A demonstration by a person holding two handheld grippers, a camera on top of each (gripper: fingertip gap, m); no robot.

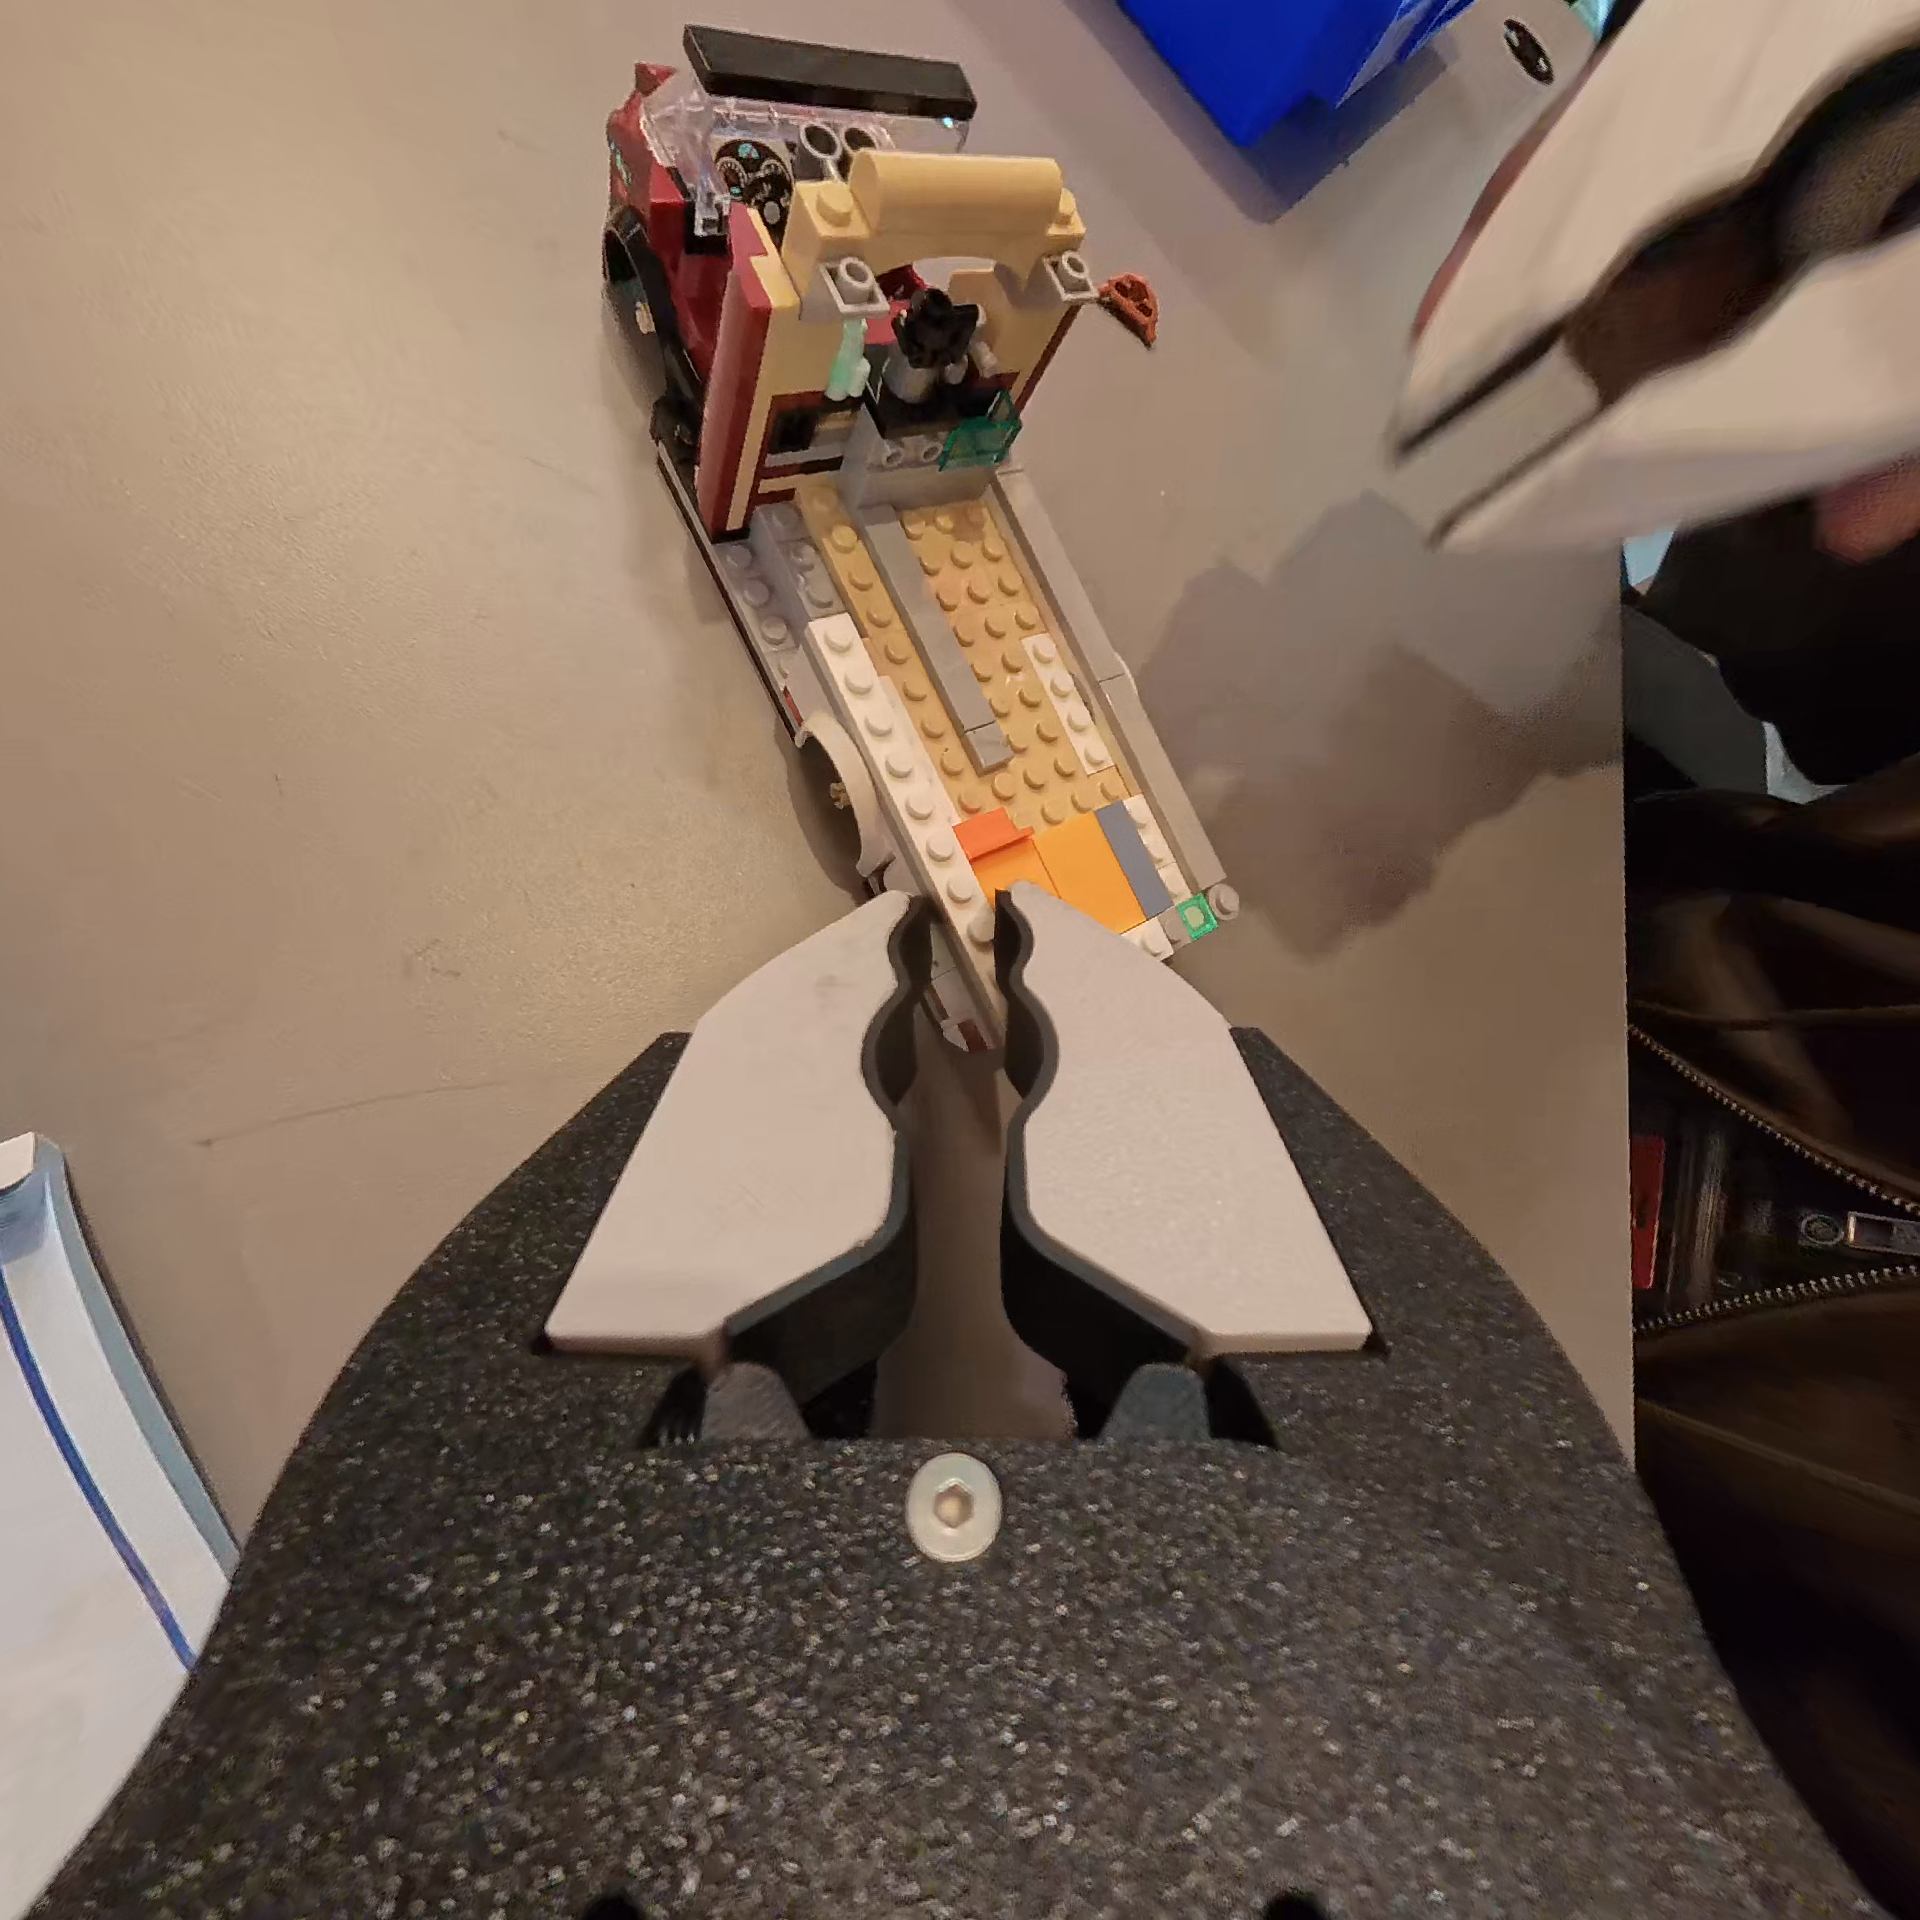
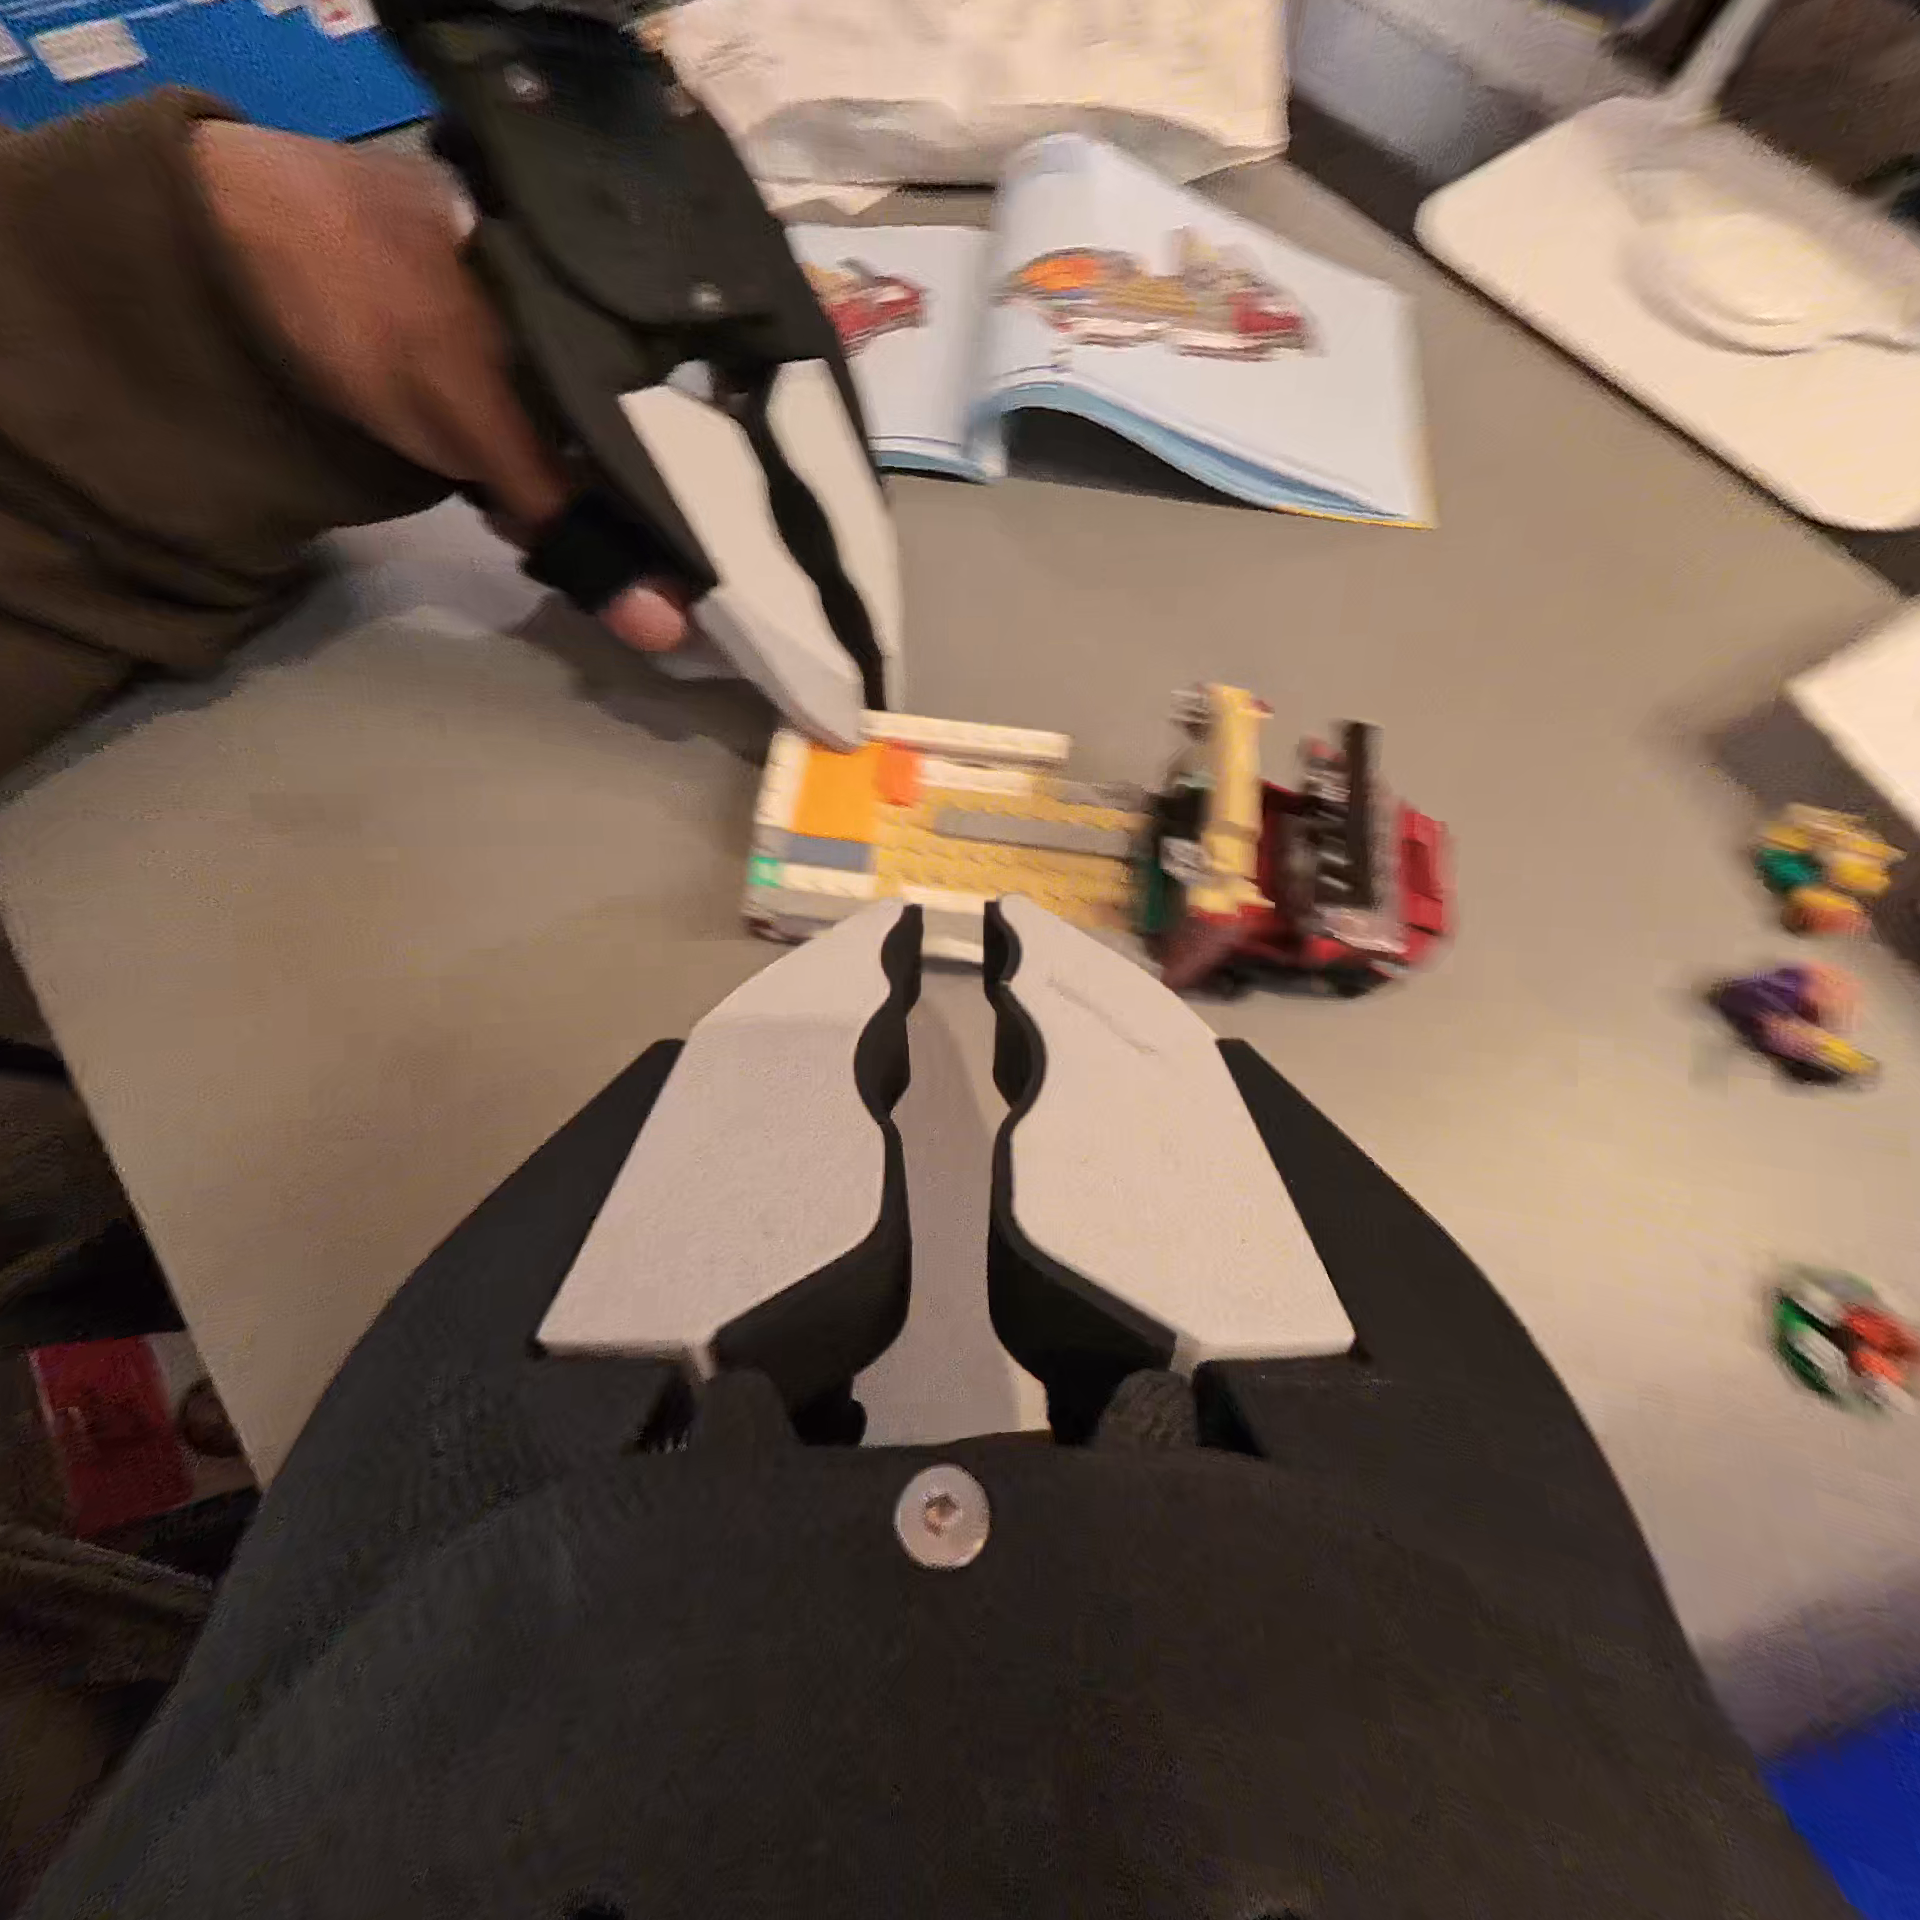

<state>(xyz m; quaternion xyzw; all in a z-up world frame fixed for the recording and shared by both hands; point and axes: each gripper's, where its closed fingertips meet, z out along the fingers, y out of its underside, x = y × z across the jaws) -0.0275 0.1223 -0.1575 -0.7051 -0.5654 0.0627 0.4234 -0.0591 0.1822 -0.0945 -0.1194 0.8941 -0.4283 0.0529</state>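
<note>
L claw [image 1: 951, 920] clamped on brick truck [image 1: 935, 644] rear side rail; R claw [image 2: 951, 914] slightly open, empty, just short of near wall—rail may be popped off if twisted.

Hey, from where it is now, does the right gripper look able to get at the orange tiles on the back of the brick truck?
Probably yes. The right gripper sits at the truck's near side, jaws slightly apart and empty. The orange tiles lie uncovered on top, though the left gripper clamps the far edge strip right beside them.

Warm dim indoor light, soft shadows, motion blur, fisheye edges
</note>
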